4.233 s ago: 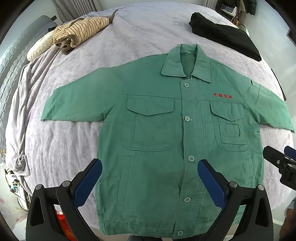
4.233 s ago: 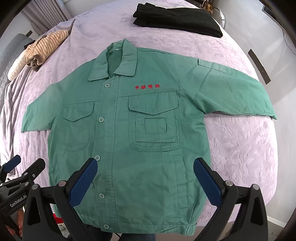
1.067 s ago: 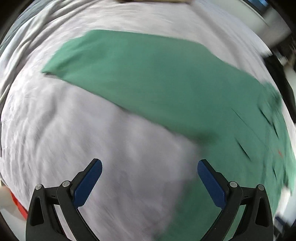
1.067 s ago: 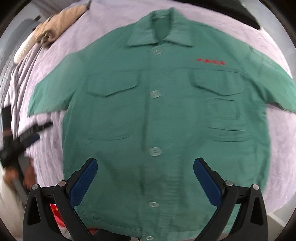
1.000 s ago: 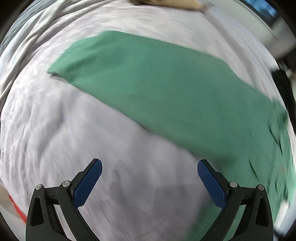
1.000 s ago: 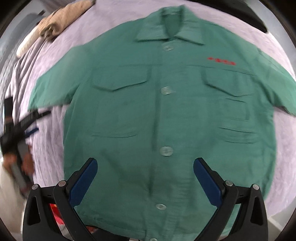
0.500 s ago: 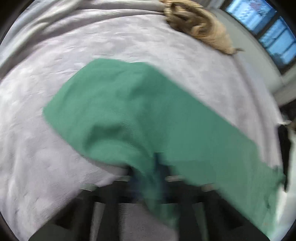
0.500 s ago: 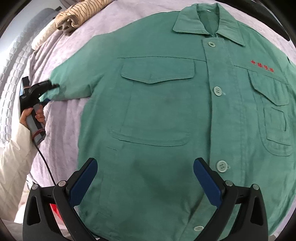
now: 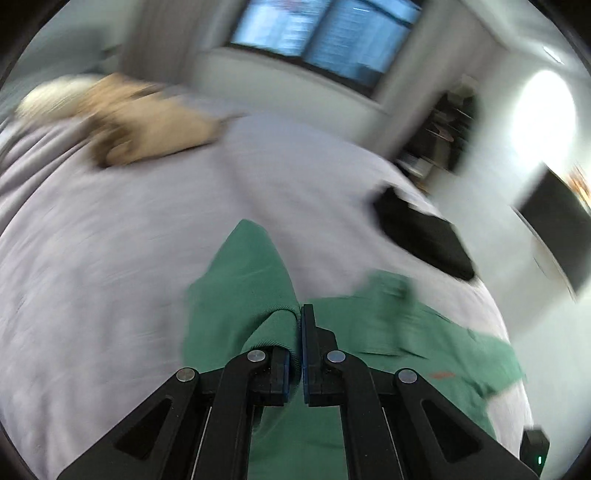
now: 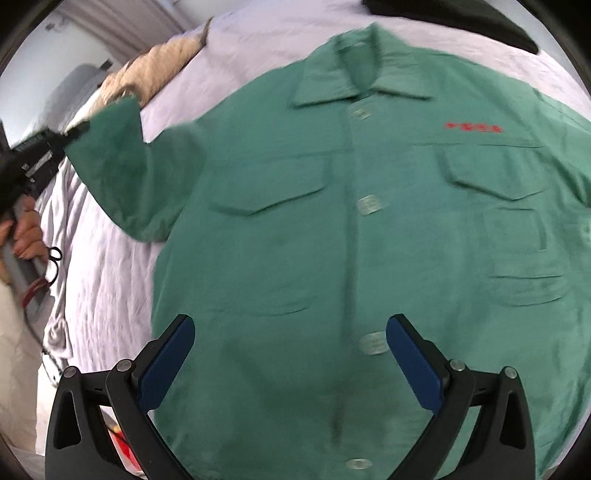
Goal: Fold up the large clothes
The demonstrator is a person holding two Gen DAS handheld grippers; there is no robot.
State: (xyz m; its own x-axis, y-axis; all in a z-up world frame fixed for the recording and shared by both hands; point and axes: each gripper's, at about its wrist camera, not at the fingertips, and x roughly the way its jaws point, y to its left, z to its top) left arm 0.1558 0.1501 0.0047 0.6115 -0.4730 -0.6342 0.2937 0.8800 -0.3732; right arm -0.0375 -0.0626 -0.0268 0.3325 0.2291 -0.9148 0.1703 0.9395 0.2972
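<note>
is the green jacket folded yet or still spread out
Mostly spread. The green jacket lies front-up on the bed, buttoned; only one sleeve is lifted, pinched in the left gripper.

a pale lilac bedspread [image 9: 110, 258] covers the bed. a beige striped garment [image 9: 147, 125] lies bunched on it toward the far left. a folded black garment [image 9: 424, 236] rests on the bedspread's far right part. beyond the bedspread, a window [image 9: 325, 33] shows blurred in the wall.
</note>
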